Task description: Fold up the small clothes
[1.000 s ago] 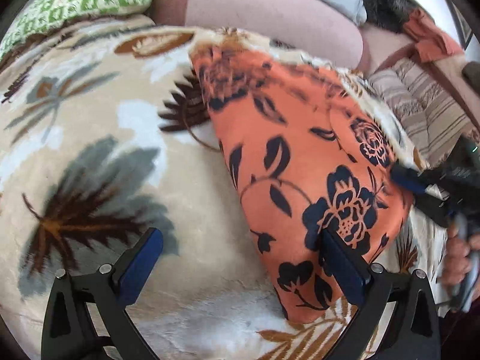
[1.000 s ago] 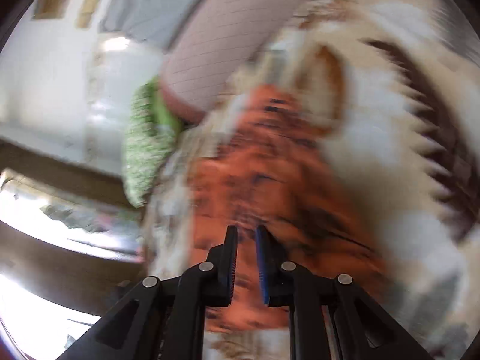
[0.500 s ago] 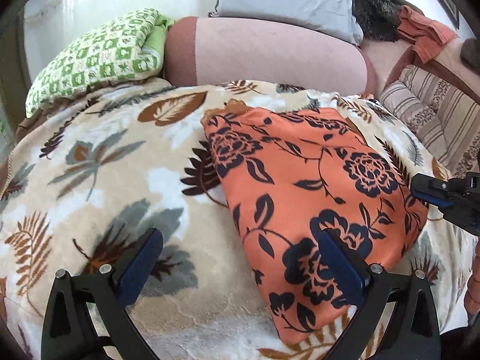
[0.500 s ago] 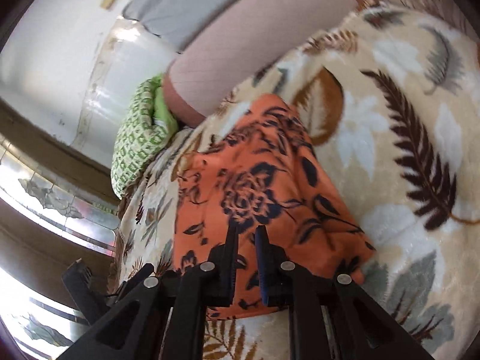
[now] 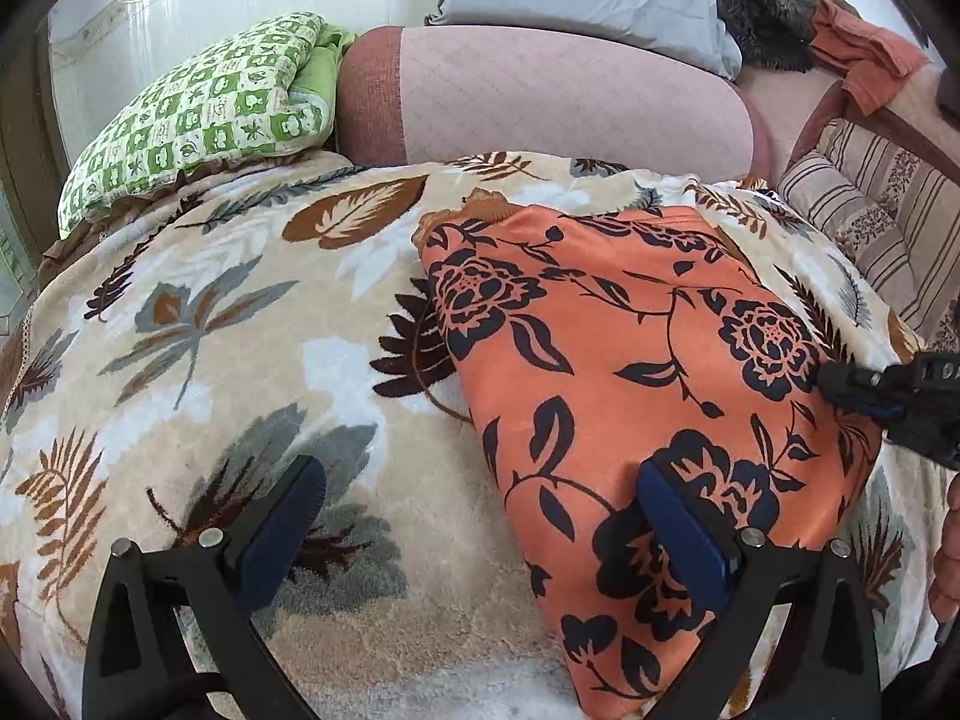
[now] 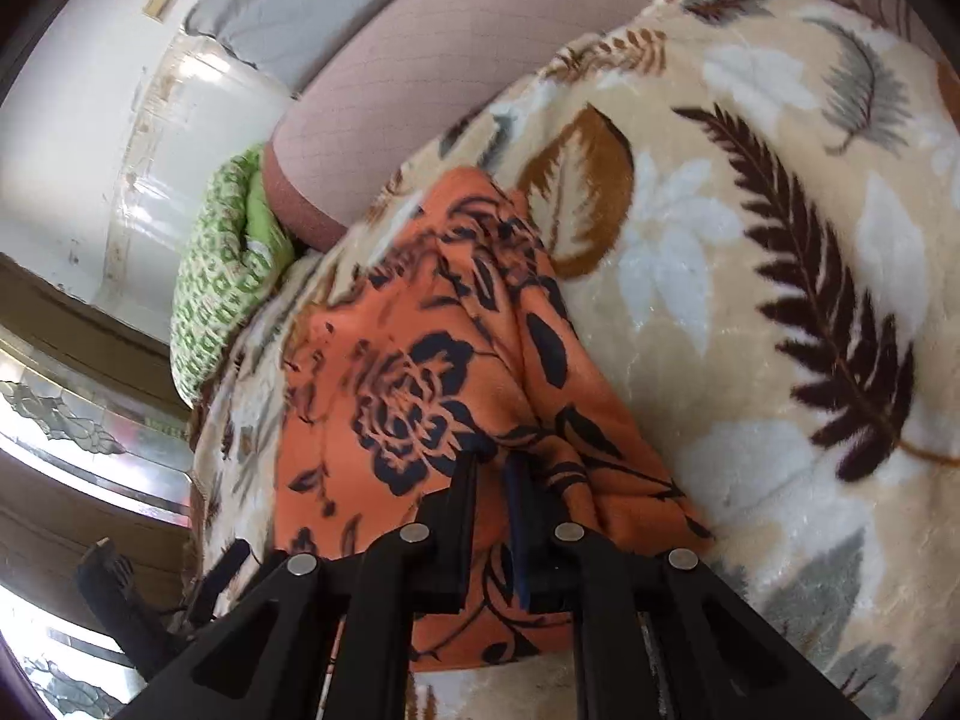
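Item: orange floral garment [image 5: 636,360], lying folded and flat on the leaf-print blanket [image 5: 198,324], right of centre.

Left gripper [image 5: 480,516]: hovering near the garment's near edge, tongs spread wide, holding nothing.

Right gripper [image 6: 495,480]: tongs pressed almost together; whether they are pinching a fold cannot be told.

Risk: a pinch catching only the top layer would likely be dragging the fold open; plush blanket pile may be snagging too.

Surroundings: green checked quilt [image 5: 198,114] lying far left, pink bolster [image 5: 540,102] lying far; neither obstructing.
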